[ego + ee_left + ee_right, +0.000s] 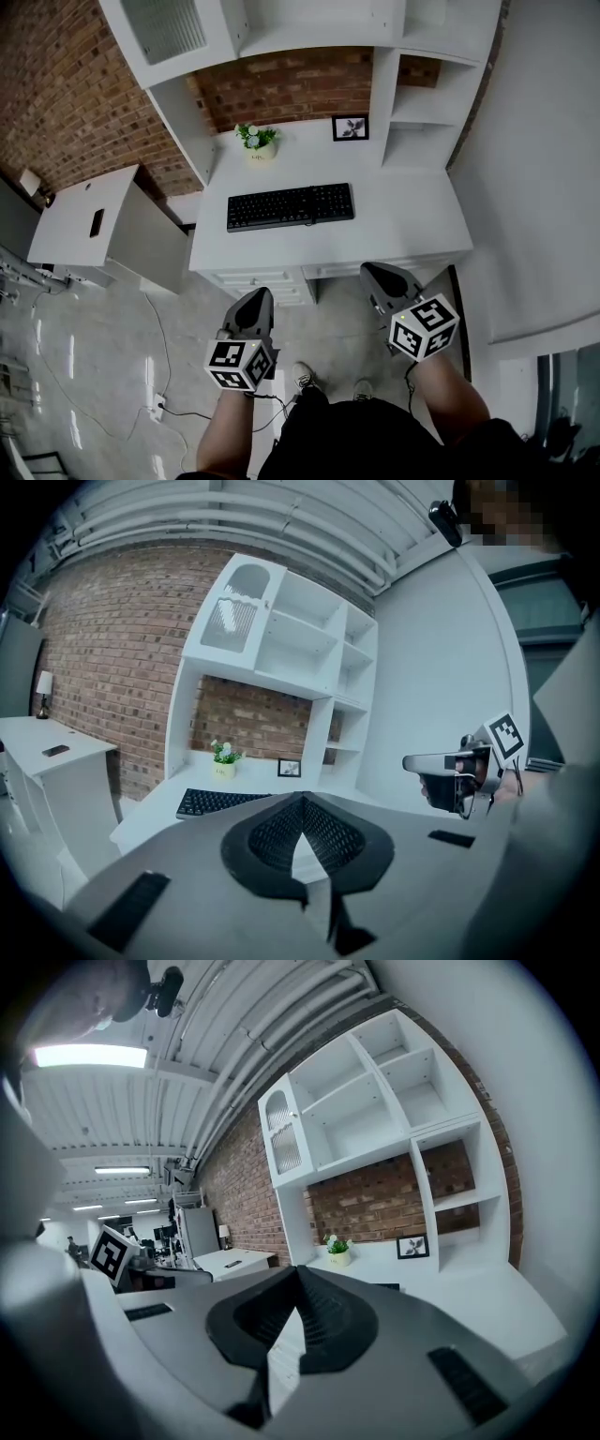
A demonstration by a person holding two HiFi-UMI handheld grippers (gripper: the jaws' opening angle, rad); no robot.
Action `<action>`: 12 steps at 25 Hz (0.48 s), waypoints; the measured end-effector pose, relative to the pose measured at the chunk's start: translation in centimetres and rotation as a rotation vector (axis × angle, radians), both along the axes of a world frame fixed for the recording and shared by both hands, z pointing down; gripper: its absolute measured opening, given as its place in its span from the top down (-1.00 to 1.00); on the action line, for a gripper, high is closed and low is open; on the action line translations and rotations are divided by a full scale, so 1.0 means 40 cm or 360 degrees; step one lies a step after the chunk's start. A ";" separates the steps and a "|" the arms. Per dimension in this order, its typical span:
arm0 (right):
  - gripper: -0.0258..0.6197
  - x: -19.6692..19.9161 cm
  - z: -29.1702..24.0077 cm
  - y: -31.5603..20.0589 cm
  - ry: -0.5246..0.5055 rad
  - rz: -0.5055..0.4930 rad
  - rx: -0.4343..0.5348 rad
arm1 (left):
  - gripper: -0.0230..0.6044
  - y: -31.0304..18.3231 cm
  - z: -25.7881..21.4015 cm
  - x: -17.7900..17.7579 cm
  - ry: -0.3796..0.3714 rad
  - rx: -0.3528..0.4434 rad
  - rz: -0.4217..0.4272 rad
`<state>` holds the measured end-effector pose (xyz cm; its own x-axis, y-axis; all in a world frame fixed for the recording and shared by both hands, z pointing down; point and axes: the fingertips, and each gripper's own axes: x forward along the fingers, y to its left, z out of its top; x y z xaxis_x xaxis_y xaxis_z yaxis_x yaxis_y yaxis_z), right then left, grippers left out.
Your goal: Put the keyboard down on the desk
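Holding the left gripper (260, 295) and the right gripper (377, 277) back from the desk (403, 225), out over the floor and close to the body. Shows each claw pressed fully closed with nothing between its jaws. Finds the keyboard (291, 206) lying flat on the desktop, near the middle and roughly square to the front edge, with the potted plant (256, 139) and picture frame (350, 127) well behind it by the brick. Suggests the placing is already done: flat, fully supported, no overhang, set where typing hands would reach. Leaves nothing to grip, hence the closed, empty jaws standing well apart from it.
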<state>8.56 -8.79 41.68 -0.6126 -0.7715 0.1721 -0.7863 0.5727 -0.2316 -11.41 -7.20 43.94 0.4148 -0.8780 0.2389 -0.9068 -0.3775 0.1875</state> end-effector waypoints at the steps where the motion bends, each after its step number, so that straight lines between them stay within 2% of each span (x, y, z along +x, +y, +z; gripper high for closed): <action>1: 0.87 0.012 -0.001 0.017 -0.0003 -0.0008 0.0003 | 0.87 0.016 -0.003 0.016 0.0003 0.0004 -0.0002; 12: 0.87 0.096 -0.003 0.147 -0.0034 -0.0081 0.0018 | 0.87 0.163 -0.007 0.116 -0.0005 0.0027 -0.0060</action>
<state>12.41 -2.93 41.55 -0.6545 -0.7410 0.1502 -0.7511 0.6146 -0.2412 -6.78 -0.67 43.68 0.3805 -0.8969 0.2252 -0.9211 -0.3459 0.1786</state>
